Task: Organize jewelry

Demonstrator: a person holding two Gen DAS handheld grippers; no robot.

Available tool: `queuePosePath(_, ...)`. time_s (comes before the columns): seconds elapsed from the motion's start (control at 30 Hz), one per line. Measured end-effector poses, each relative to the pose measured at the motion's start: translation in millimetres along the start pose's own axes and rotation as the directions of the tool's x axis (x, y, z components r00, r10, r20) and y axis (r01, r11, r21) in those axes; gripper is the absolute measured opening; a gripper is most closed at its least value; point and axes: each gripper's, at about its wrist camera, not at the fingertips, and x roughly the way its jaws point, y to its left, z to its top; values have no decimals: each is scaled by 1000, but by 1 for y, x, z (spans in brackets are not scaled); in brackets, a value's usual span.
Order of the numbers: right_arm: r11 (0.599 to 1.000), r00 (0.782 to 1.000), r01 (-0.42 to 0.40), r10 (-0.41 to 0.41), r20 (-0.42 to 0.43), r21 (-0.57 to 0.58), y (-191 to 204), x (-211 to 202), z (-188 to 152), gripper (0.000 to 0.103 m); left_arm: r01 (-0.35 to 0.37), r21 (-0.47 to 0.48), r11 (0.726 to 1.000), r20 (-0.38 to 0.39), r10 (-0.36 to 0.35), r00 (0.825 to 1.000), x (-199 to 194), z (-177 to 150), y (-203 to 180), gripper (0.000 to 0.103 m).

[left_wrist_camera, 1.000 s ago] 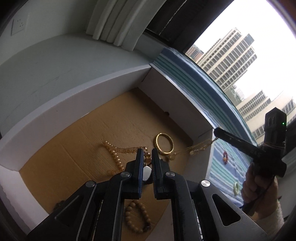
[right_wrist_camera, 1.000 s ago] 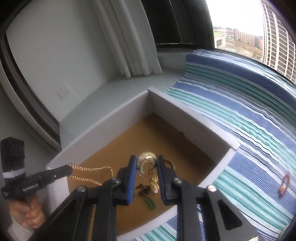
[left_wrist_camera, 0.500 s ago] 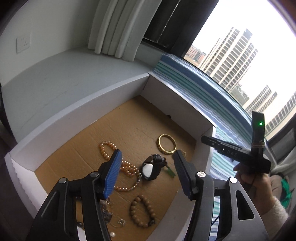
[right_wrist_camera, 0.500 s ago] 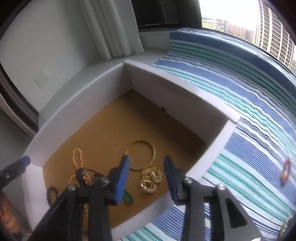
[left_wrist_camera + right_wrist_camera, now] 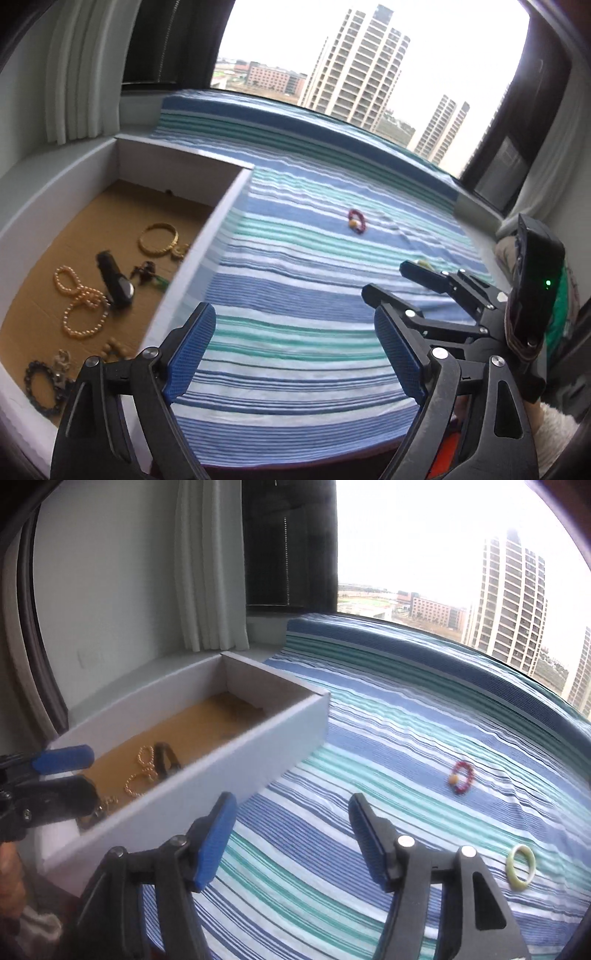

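A white cardboard box with a brown floor holds a gold bangle, a black watch, a pearl strand and a dark bead bracelet. On the striped cloth lie a red bead bracelet and a pale green ring bangle. My left gripper hovers over the cloth just right of the box, its jaws opening with nothing between them. My right gripper is also over the cloth, jaws opening and empty, with the red bracelet ahead to its right.
The blue, teal and white striped cloth covers a window ledge. Behind it is a large window; a white curtain and grey sill lie beyond the box. A person's hand holds the right gripper at the right edge.
Both grippers opened and left their jewellery lying in the box: the watch from the left, gold pieces from the right. Both then swung right, from above the box to above the cloth.
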Motion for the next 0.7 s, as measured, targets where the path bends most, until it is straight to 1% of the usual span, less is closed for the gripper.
queuePosePath(0.07, 997, 998, 62, -61, -22, 34, -24, -12, -36, 64, -19, 65, 998, -37, 21, 999, 30, -8, -26, 89)
queuePosePath(0.17, 982, 987, 146, -136, -82, 124, -61, -23, -88, 64, -111, 175, 978, -59, 123, 991, 70, -14, -59, 89)
queuePosePath(0.23, 961, 975, 209, -190, -117, 182, -89, -30, -115, 64, -138, 216, 967, -79, 158, 984, 89, -14, -76, 89)
queuePosePath(0.3, 936, 962, 261, -233, -141, 235, -115, -39, -134, 64, -145, 236, 961, -91, 171, 981, 102, -13, -88, 89)
queuePosePath(0.4, 905, 947, 312, -273, -167, 290, -143, -49, -152, 64, -176, 275, 945, -83, 206, 975, 114, -11, -101, 89)
queuePosePath(0.5, 888, 940, 334, -289, -180, 317, -160, -54, -163, 64, -204, 307, 930, -67, 234, 970, 113, -10, -110, 89)
queuePosePath(0.7, 883, 946, 320, -274, -176, 343, -172, -50, -168, 64, -237, 325, 916, -54, 268, 962, 120, -3, -117, 89)
